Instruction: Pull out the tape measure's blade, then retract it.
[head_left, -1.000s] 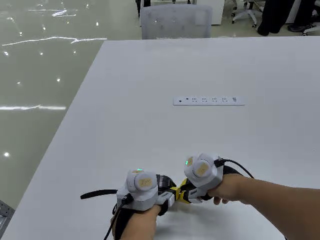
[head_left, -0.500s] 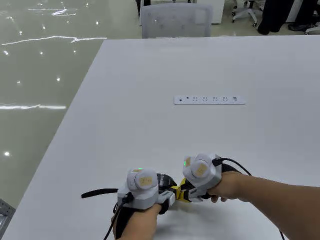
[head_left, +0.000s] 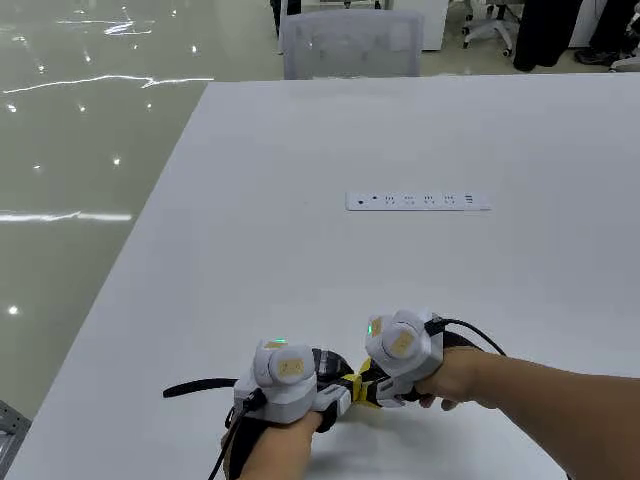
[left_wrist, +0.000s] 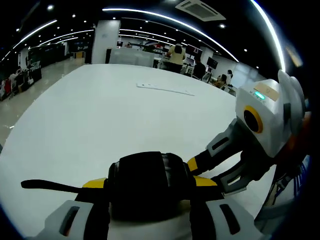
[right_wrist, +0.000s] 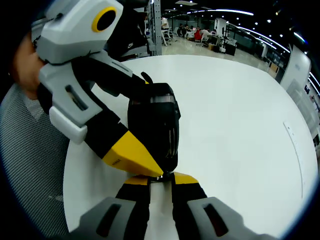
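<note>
A black tape measure (left_wrist: 150, 167) sits between the jaws of my left gripper (left_wrist: 150, 184), which is shut on its body. Its black wrist strap (left_wrist: 50, 186) trails off to the left over the white table (left_wrist: 100, 115). In the right gripper view the same tape measure (right_wrist: 156, 125) stands just ahead of my right gripper (right_wrist: 161, 179), whose yellow-tipped jaws are shut on the blade's end hook at the case mouth. The left gripper (right_wrist: 82, 75) reaches in from the left there. In the head view both grippers meet at the table's near edge: left gripper (head_left: 338, 388), right gripper (head_left: 363, 384), tape measure (head_left: 330, 362) between them.
A white power strip (head_left: 418, 201) lies mid-table, well beyond the grippers. A grey chair (head_left: 350, 42) stands at the table's far end. The table's left edge (head_left: 120, 270) drops to a glossy floor. Wide bare tabletop stretches ahead and to the right.
</note>
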